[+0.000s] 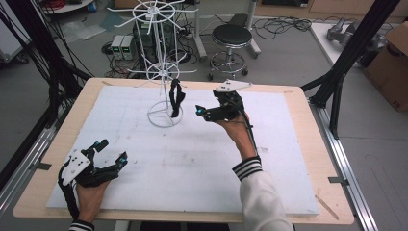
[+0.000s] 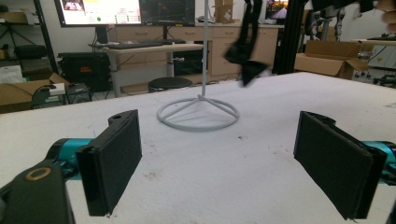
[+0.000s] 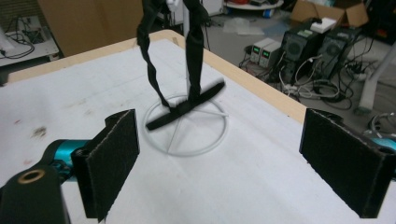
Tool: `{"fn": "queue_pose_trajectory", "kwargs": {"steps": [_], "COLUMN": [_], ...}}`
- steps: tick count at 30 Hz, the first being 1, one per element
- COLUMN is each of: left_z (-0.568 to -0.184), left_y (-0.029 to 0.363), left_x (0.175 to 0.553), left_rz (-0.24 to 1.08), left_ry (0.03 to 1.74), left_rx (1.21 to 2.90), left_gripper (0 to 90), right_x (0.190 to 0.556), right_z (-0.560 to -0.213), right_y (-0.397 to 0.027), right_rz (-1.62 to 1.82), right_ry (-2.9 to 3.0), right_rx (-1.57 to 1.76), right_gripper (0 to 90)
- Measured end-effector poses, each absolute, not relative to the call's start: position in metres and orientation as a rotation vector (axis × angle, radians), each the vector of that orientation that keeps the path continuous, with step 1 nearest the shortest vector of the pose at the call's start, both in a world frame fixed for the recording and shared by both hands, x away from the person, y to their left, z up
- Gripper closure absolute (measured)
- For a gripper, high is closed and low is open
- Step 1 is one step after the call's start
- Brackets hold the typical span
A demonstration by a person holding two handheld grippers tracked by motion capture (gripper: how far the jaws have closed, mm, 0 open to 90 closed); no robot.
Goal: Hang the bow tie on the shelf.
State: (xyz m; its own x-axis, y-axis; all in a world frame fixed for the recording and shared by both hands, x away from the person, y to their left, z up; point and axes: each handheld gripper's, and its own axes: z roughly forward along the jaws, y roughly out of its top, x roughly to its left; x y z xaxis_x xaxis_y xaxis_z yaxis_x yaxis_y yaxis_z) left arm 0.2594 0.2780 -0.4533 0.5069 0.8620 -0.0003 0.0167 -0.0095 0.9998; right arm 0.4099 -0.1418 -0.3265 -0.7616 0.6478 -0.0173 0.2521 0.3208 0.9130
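Note:
A white wire rack [image 1: 162, 72] stands on a ring base [image 1: 163, 118] at the far middle of the white board. A black strap [image 1: 176, 98] hangs from one of its lower arms, its end just above the base. My right gripper [image 1: 206, 107] is held off the board just right of the strap, open, with nothing between its jaws. In the right gripper view the strap [image 3: 187, 100] dangles ahead of the open gripper [image 3: 219, 163], over the ring base [image 3: 187, 130]. My left gripper [image 1: 113, 150] rests open at the near left; in its view [image 2: 219, 168] the rack base [image 2: 198, 114] and strap [image 2: 245, 46] stand farther off.
The white board [image 1: 192, 159] lies on a wooden table [image 1: 300, 110]. Behind the table stand a black stool [image 1: 231, 36] and electronic boxes [image 1: 122, 45] among cables. Black frame posts [image 1: 346, 62] and a cardboard box [image 1: 392, 62] are at the right.

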Motion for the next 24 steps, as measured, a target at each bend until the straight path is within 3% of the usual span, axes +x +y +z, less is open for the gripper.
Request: {"fn": "queue_pose_trajectory", "kwargs": {"steps": [9,24], "left_z": [-0.453,-0.454], "left_y": [0.278,0.278], "left_x": [0.259,0.258], "left_rz": [0.812,0.820], "left_ry": [0.813,0.813], "left_rx": [1.431,1.420], "left_gripper": [15.5,15.5], "right_x": [0.355,0.284], "right_z": [-0.334,-0.392], "right_y": [-0.195,-0.262], "right_rz": [1.418,1.528], "right_ry": [2.155,1.968], "right_rx": [0.792,0.838], "right_gripper": [11.0,11.0]}}
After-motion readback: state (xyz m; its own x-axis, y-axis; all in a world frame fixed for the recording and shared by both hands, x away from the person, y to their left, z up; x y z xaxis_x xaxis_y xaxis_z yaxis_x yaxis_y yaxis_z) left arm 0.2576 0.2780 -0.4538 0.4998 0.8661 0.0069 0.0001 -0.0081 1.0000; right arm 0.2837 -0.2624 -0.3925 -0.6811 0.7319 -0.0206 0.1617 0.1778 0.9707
